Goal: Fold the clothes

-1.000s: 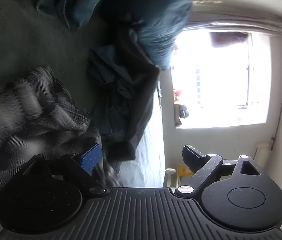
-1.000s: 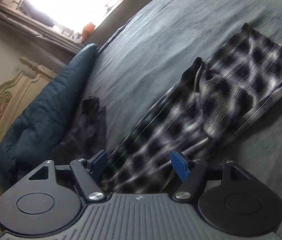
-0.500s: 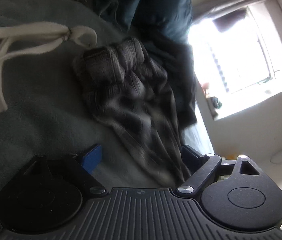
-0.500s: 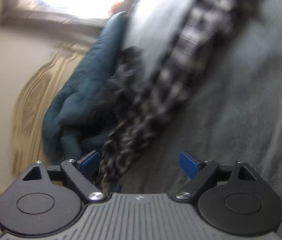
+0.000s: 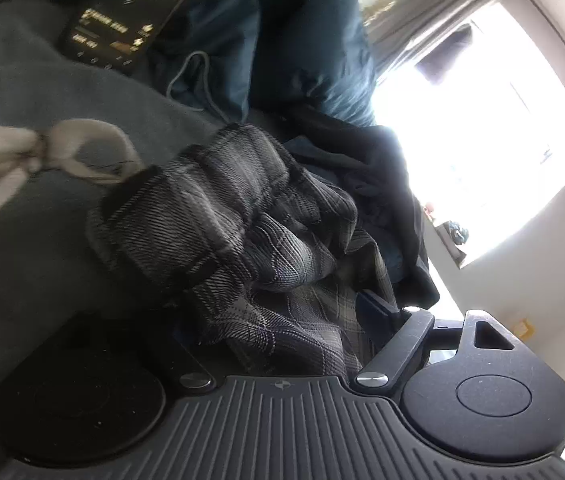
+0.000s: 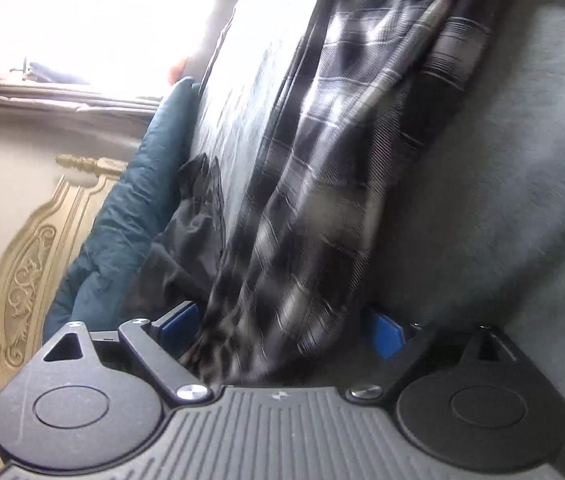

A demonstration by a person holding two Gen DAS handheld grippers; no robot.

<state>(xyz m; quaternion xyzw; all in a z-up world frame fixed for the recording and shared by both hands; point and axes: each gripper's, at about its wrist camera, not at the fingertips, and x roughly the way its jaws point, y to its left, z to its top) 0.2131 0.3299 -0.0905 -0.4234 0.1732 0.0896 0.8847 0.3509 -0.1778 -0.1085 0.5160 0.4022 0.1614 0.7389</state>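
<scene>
The black-and-grey plaid trousers [image 5: 218, 216] lie bunched on the grey bedspread [image 5: 22, 248], gathered waistband facing the left wrist camera. Their cloth spills down between the fingers of my left gripper [image 5: 278, 316], whose jaws are closing; the pads do not clearly press on it. In the right wrist view the same plaid trousers [image 6: 342, 152] run in a long strip from the top of the picture down between the blue pads [image 6: 180, 322] of my right gripper [image 6: 282, 328]. Its jaws are opening, and the cloth lies loose between them.
A white knotted strip of cloth [image 5: 10, 152] lies left of the waistband. Behind are a dark blue duvet [image 5: 282, 40], a black garment [image 5: 370, 168] and a dark printed box [image 5: 122, 20]. The right wrist view shows the carved headboard [image 6: 30, 272], the bright window [image 6: 82, 20] and bare bedspread [image 6: 502, 200].
The left gripper rolled, sank and closed in on the waistband, which now reaches between its jaws. The right gripper dropped toward the bed and its jaws widened around the plaid cloth.
</scene>
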